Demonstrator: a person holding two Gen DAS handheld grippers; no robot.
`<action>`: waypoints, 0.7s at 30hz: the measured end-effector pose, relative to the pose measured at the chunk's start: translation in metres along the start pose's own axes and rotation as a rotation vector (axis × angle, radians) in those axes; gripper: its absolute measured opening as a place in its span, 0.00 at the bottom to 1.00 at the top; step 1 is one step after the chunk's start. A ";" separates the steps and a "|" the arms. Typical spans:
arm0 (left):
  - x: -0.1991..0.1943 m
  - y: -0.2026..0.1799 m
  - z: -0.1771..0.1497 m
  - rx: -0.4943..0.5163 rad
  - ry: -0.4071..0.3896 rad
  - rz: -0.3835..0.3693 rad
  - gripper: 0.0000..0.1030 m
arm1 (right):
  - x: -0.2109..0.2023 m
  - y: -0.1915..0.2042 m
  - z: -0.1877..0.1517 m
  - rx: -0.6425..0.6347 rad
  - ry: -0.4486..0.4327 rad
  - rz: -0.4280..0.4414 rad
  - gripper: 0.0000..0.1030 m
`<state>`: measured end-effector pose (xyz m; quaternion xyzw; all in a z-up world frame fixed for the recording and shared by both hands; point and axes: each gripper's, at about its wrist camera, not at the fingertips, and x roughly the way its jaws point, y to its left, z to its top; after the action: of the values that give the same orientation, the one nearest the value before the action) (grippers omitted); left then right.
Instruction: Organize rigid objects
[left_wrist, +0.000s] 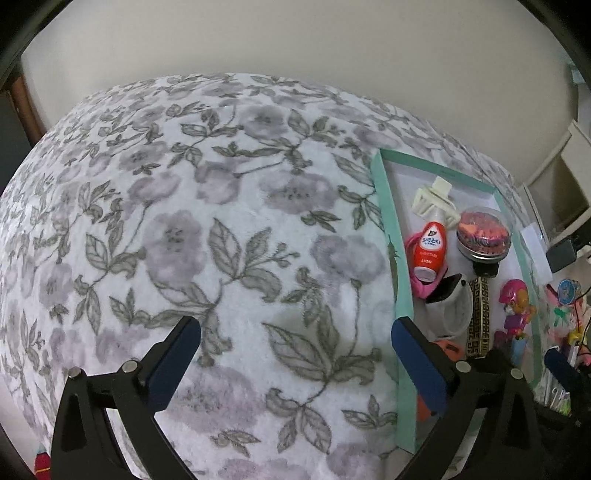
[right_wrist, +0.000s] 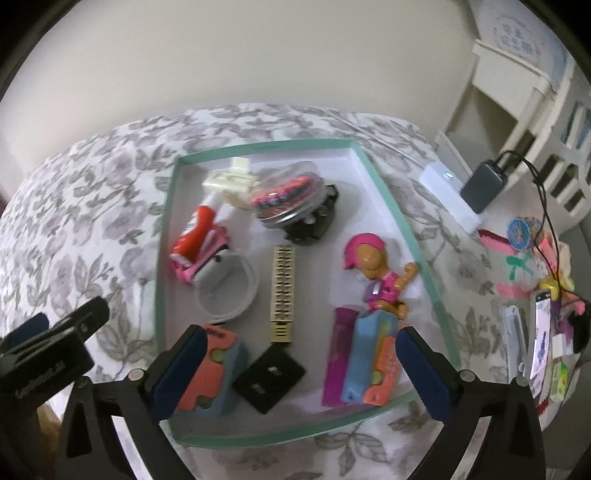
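A shallow mint-rimmed tray (right_wrist: 389, 206) with a white floor lies on the floral blanket (left_wrist: 221, 221). In it are a white claw clip (right_wrist: 232, 181), a red bottle (right_wrist: 195, 232), a glitter dome (right_wrist: 288, 197), a white band (right_wrist: 225, 291), a gold patterned bar (right_wrist: 282, 291), a pink-helmet figure dispenser (right_wrist: 373, 269), orange-and-blue blocks (right_wrist: 214, 369) and a black square (right_wrist: 271, 376). My right gripper (right_wrist: 303, 373) hangs open over the tray's near end, holding nothing. My left gripper (left_wrist: 299, 365) is open and empty above the bare blanket, its right finger over the tray's left rim (left_wrist: 389, 229).
To the right of the tray sit a white box (right_wrist: 448, 195), a grey power bank (right_wrist: 482, 184) with a black cable, and a pile of small colourful items (right_wrist: 535, 295). White shelving (right_wrist: 517, 92) stands behind them. A plain wall backs the bed.
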<state>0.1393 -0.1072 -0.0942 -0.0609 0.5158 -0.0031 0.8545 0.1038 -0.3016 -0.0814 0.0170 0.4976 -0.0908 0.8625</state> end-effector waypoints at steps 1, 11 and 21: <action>-0.001 0.002 0.000 -0.005 0.000 -0.005 1.00 | 0.000 0.004 -0.001 -0.011 0.001 0.005 1.00; -0.016 0.012 -0.006 0.030 0.017 0.029 1.00 | -0.012 0.022 -0.015 -0.045 -0.001 0.026 1.00; -0.054 0.034 -0.013 0.021 -0.034 0.045 1.00 | -0.034 0.020 -0.031 -0.006 -0.008 0.025 1.00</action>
<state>0.1007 -0.0711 -0.0559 -0.0405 0.5024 0.0118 0.8636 0.0644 -0.2736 -0.0689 0.0204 0.4940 -0.0785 0.8657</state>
